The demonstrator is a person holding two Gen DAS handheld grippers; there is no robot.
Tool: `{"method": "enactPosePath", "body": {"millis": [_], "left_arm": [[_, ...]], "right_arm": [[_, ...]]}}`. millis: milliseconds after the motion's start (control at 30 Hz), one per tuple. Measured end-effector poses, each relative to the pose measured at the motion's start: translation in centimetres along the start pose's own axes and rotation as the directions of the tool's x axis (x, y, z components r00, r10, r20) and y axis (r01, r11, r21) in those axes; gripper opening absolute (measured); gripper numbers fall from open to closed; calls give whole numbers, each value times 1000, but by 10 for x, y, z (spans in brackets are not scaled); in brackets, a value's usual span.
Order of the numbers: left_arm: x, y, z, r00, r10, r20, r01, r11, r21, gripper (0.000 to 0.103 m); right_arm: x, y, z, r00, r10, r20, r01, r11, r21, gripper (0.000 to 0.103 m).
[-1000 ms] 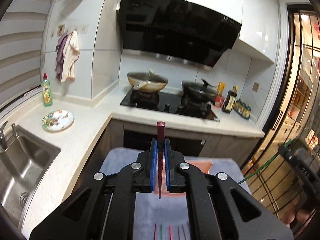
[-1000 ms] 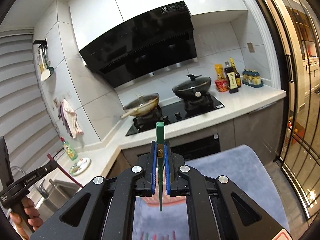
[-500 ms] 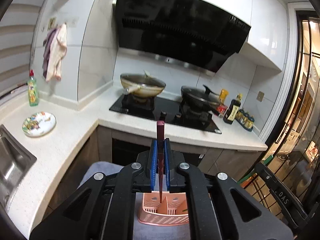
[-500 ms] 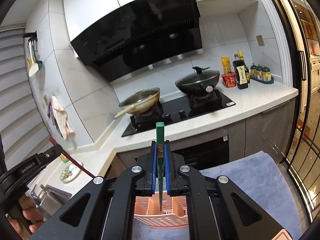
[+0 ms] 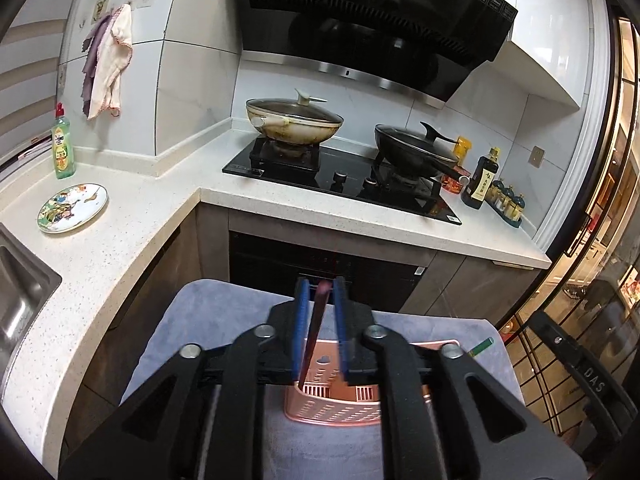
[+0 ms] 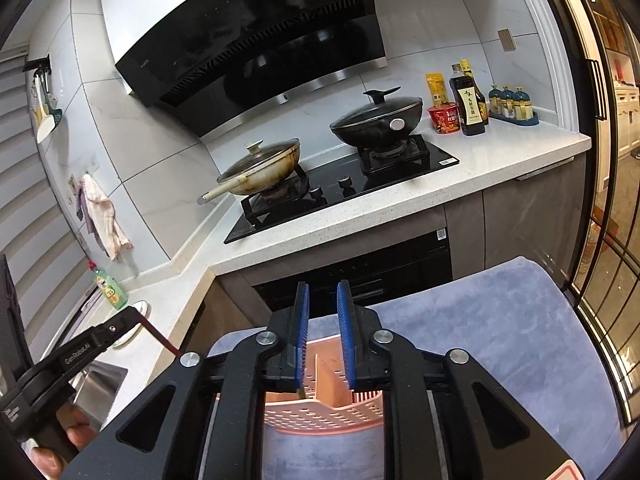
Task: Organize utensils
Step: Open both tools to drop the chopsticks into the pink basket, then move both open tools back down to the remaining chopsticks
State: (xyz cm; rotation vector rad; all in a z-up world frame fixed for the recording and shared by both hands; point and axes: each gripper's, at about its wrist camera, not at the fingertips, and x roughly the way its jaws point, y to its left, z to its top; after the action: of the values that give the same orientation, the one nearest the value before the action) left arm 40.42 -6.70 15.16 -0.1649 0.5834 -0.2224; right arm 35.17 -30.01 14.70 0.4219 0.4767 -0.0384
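Observation:
A pink slotted utensil basket (image 5: pixel 332 412) (image 6: pixel 320 416) stands on a blue-grey mat (image 5: pixel 224 320) (image 6: pixel 480 320), just below both grippers. My left gripper (image 5: pixel 320 292) is opening. A dark red chopstick (image 5: pixel 314 336) leans loose between its blue pads, with its lower end in the basket's left compartment. My right gripper (image 6: pixel 322 292) is opening too, and nothing is between its pads. In the left wrist view, the end of a green chopstick (image 5: pixel 482 345) sticks out by the basket's right corner. The left gripper's body (image 6: pixel 80 352) and a hand show at the left of the right wrist view.
Behind the mat runs a white counter (image 5: pixel 132 216) with a black hob, a beige lidded pan (image 5: pixel 294 122) and a black wok (image 5: pixel 416 148). A patterned plate (image 5: pixel 74 208), a green soap bottle (image 5: pixel 63 148) and a sink (image 5: pixel 20 292) are left. Sauce bottles (image 6: pixel 466 100) and a glass door are right.
Both grippers sank toward the basket and their jaws parted. The green chopstick left the right jaws. The red one now tilts loose in the left jaws.

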Motion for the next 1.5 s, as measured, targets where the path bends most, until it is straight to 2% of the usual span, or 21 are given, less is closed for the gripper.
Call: {"method": "enactPosePath", "body": {"millis": [33, 67, 233, 400, 767, 1033, 1267, 1500], "left_arm": [[-2, 1, 0, 1000, 2, 2, -2, 1000, -4, 35], [-5, 1, 0, 1000, 3, 8, -3, 1000, -7, 37], [-29, 5, -7, 1000, 3, 19, -3, 1000, 2, 38], [-60, 14, -28, 1000, 12, 13, -13, 1000, 13, 45], [-116, 36, -117, 994, 75, -74, -68, 994, 89, 45], [-141, 51, -186, 983, 110, -147, -97, 991, 90, 45], [-156, 53, -232, 971, 138, -193, -117, 986, 119, 45], [-162, 55, -258, 962, 138, -234, -111, 986, 125, 45]], "right_arm": [[-6, -1, 1, 1000, 0, 9, -1, 1000, 1, 24], [-10, -2, 1, 1000, 3, 15, -3, 1000, 2, 26], [-40, -2, -3, 1000, 15, 26, -15, 1000, -7, 26], [-79, -4, -26, 1000, 10, 2, -10, 999, -50, 27], [-150, -18, -117, 992, -69, -103, 52, 987, -155, 27], [-185, -32, -186, 975, -128, -180, 92, 976, -195, 27], [-197, -37, -228, 960, -159, -232, 108, 970, -219, 27], [-198, -44, -256, 945, -178, -274, 117, 967, -226, 27]]}}
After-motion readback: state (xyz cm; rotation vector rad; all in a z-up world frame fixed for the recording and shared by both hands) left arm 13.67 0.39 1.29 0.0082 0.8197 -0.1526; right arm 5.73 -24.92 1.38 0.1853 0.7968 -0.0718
